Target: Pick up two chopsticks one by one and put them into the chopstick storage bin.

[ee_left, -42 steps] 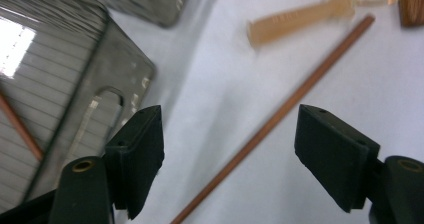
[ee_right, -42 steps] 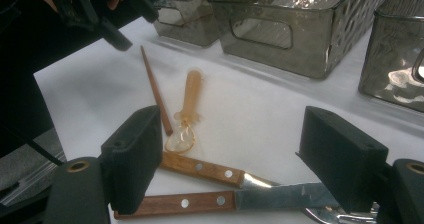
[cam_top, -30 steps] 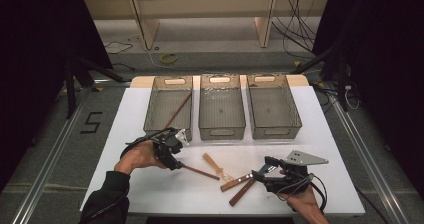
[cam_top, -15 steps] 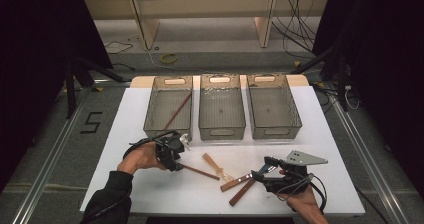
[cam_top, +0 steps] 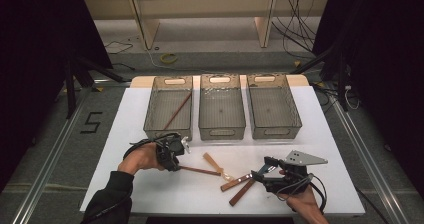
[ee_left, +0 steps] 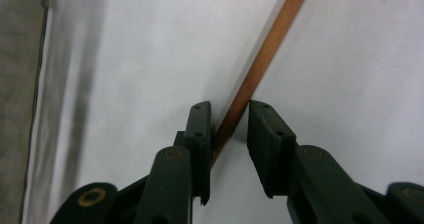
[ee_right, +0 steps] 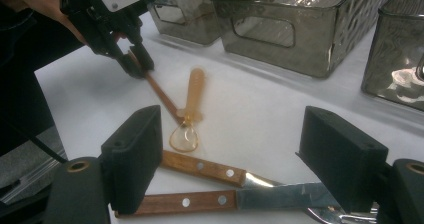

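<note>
A thin brown chopstick (ee_left: 260,66) lies on the white table, running between the jaws of my left gripper (ee_left: 229,106). The jaws have just been closing on it, and a slim gap still shows beside the stick. From above, the left gripper (cam_top: 177,164) sits at the chopstick's (cam_top: 200,171) left end. A wooden spoon (cam_top: 213,163) crosses its right end. Two wooden-handled knives (ee_right: 202,168) (ee_right: 185,202) lie under my right gripper (ee_right: 232,115), which stands wide open with nothing pinched. In the high view the right gripper (cam_top: 258,175) is at the knives' (cam_top: 235,184) blade ends.
Three clear bins stand in a row behind the utensils: left (cam_top: 150,111), middle (cam_top: 222,132), right (cam_top: 295,111). Another chopstick (cam_top: 176,111) leans inside the left bin. Cables trail from both grippers. The table's front edge is close below both hands.
Both hands and all the utensils keep their places. Any narrowing of the left jaws is too small to make out from above.
</note>
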The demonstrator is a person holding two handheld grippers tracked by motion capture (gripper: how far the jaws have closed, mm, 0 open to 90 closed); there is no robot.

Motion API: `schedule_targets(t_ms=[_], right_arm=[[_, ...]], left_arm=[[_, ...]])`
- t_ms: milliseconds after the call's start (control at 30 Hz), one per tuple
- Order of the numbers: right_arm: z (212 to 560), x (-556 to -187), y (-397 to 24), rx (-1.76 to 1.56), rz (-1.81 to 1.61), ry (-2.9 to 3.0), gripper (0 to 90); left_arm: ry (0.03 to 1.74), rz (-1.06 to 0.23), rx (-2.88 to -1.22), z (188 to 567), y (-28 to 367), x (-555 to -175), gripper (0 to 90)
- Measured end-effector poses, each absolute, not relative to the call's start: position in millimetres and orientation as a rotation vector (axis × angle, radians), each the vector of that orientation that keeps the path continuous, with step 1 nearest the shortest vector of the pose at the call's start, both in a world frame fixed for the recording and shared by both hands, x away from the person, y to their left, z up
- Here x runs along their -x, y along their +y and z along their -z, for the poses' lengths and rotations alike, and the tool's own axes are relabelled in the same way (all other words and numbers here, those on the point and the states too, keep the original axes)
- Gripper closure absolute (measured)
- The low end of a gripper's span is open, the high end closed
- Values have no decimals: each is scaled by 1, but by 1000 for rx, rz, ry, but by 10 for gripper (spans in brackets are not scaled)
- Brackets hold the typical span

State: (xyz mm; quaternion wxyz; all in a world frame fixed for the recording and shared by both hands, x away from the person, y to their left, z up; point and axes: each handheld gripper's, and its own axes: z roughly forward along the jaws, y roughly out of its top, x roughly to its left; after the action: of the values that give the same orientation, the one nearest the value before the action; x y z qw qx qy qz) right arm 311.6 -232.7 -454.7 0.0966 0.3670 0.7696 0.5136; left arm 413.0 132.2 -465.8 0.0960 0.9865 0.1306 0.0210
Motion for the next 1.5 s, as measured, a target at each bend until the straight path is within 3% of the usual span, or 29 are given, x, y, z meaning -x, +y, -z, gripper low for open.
schedule_targets(t_ms=[467, 1000, 1200, 1500], right_arm=[[455, -312, -233, -1083, -1519, 2280, 261], [455, -312, -233, -1085, -1519, 2281, 261], [455, -311, -233, -1085, -1519, 2281, 261], [455, -312, -233, -1089, -1518, 2279, 262]], left_arm=[[182, -80, -2969, 465, 129, -400, 809], [69, -93, -2959, 456, 128, -390, 835], [111, -123, -2914, 446, 129, -388, 836], [339, -154, -2806, 431, 133, -396, 835]])
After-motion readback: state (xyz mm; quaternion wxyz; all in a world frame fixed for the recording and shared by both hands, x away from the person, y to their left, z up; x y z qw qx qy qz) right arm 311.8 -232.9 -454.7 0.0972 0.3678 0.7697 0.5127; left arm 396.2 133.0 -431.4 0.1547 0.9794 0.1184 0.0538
